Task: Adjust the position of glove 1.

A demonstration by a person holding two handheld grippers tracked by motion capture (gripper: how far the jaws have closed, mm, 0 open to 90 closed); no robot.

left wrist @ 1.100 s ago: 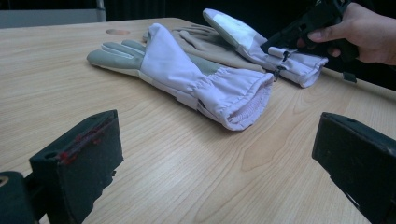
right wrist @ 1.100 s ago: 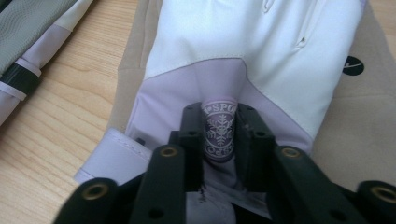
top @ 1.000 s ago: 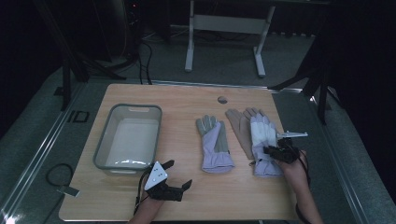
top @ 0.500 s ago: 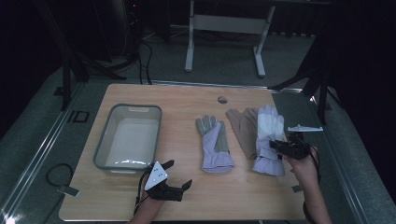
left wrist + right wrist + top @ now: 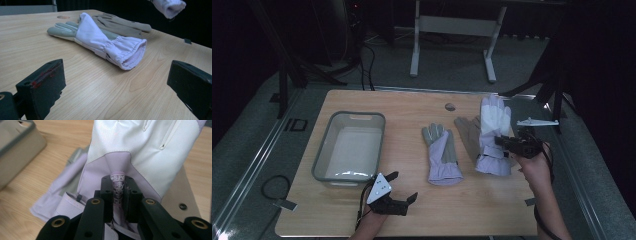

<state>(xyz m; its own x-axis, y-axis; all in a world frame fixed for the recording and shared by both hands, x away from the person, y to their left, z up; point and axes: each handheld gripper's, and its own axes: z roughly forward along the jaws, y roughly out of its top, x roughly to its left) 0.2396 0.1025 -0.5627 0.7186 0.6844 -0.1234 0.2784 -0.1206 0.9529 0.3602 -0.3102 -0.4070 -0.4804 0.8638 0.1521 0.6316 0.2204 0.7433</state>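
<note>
Right now my right gripper (image 5: 117, 188) pinches only a thin fold of the white glove (image 5: 493, 131) — it could slip free. Left gripper (image 5: 394, 192) rests open — its jaws empty.

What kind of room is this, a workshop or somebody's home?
Most likely a lab or recording studio, not a home. A bare wooden table stands among dark surroundings with cables on the floor, a metal stand sits behind it, and a person works with a hand-held right gripper on a white glove.

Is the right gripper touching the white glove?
Touching. In the right gripper view, the right gripper has its jaws pinched shut on a fold of the white glove.
</note>
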